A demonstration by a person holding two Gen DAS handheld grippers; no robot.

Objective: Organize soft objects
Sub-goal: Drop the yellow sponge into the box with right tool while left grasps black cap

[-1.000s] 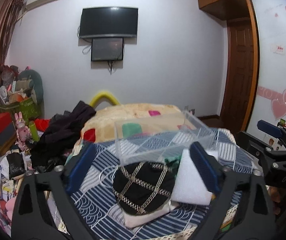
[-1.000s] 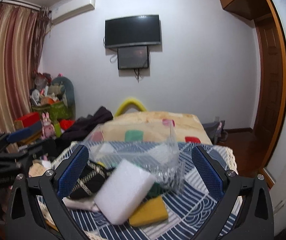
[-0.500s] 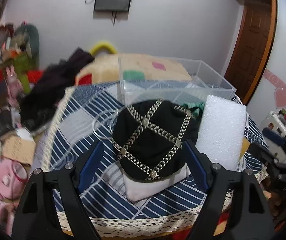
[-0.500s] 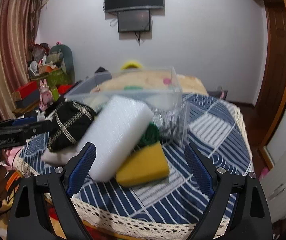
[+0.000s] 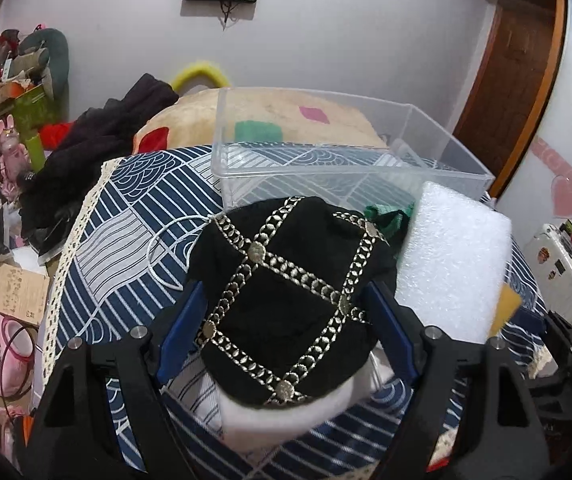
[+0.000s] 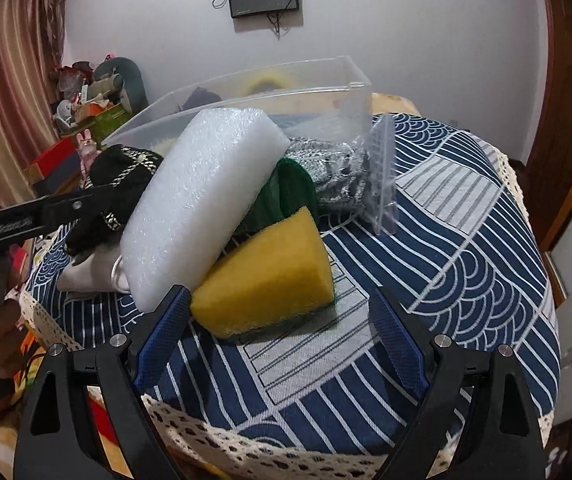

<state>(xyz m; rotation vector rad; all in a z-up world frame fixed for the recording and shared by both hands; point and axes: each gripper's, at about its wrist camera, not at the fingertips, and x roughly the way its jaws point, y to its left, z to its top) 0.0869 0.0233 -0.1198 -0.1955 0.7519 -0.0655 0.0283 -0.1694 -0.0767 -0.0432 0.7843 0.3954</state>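
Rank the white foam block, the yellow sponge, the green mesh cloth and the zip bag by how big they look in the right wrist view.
1. white foam block
2. yellow sponge, though it lies nearer the camera, which flatters it
3. and 4. green mesh cloth and zip bag: unsure, since the cloth is mostly hidden behind the foam and sponge.

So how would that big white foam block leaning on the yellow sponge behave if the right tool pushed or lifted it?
The white foam block looks bubbly and airy, so it is probably very light for its bulk. It rests tilted on the yellow sponge, so a nudge would likely tip or slide it. Its surface looks soft, so pads would probably dent it rather than slip.
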